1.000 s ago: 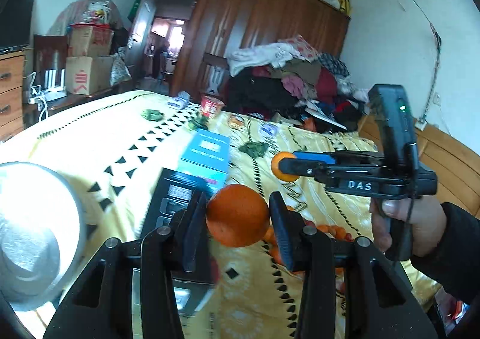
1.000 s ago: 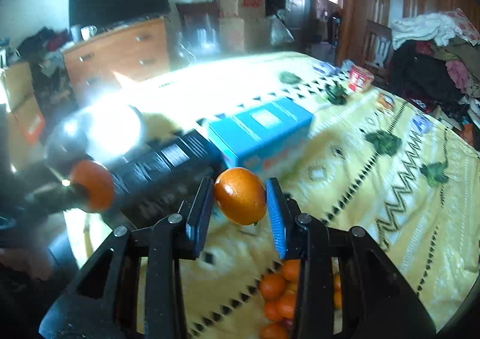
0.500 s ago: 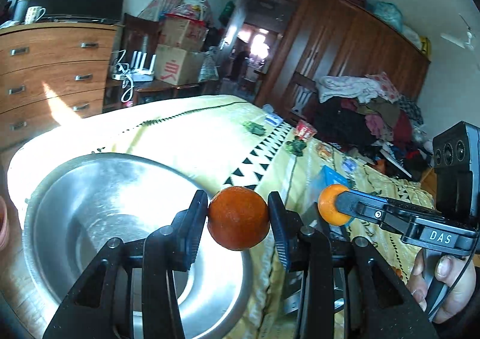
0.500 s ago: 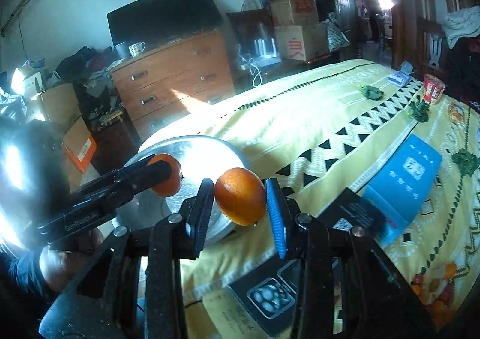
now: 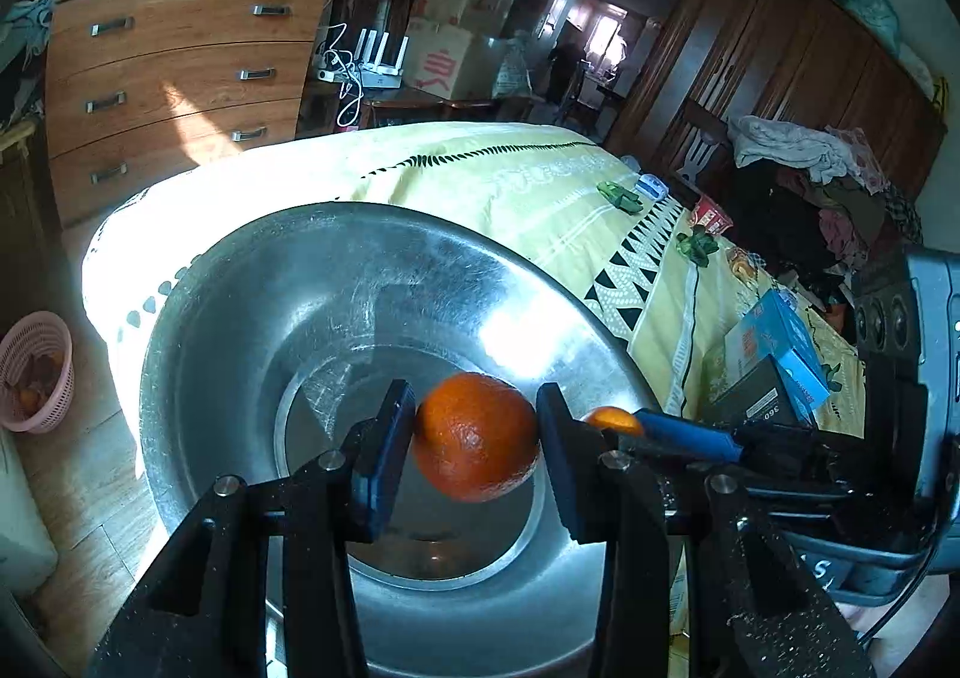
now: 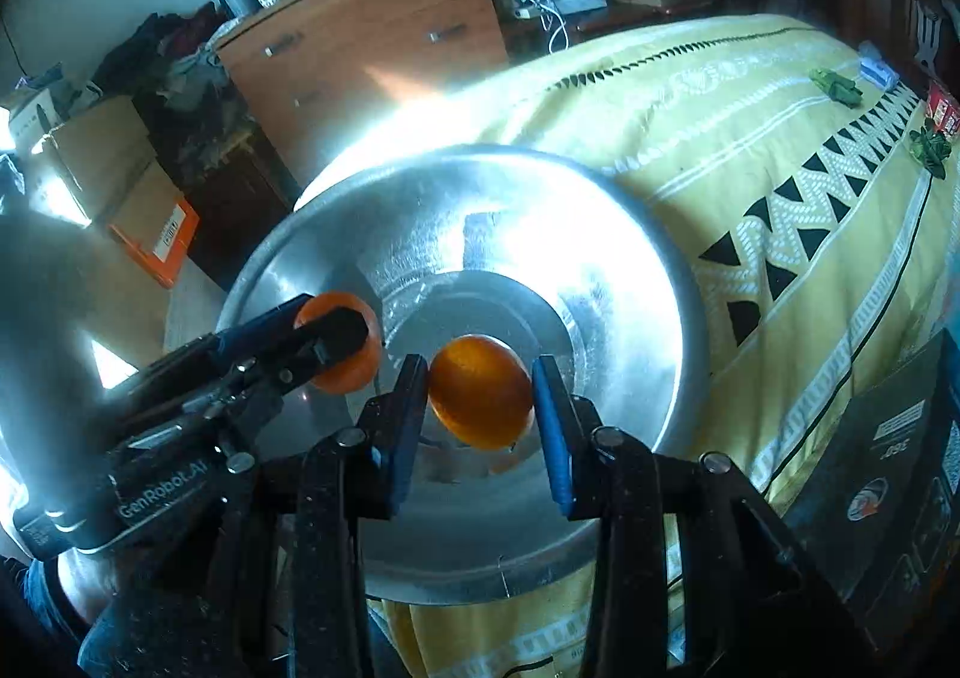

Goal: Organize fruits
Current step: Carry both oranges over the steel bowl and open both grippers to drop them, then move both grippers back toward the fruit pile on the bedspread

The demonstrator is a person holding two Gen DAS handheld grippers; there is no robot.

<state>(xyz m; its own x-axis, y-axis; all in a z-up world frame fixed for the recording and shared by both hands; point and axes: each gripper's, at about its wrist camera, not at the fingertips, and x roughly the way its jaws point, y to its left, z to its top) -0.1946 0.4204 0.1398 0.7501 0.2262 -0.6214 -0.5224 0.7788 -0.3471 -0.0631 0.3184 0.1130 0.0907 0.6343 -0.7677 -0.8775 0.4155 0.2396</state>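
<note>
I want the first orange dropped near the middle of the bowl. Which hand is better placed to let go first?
Probably the right. The right gripper holds its pale round orange over the flat centre of the big steel bowl; the left gripper holds its darker orange nearer the sloping wall.

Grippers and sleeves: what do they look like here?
Both grippers are black two-finger frames with blue pads and silver pivot bolts. The left gripper carries white "GenRobot.AI" lettering; the right gripper has a black cable at its handle. No sleeve is clearly readable.
</note>
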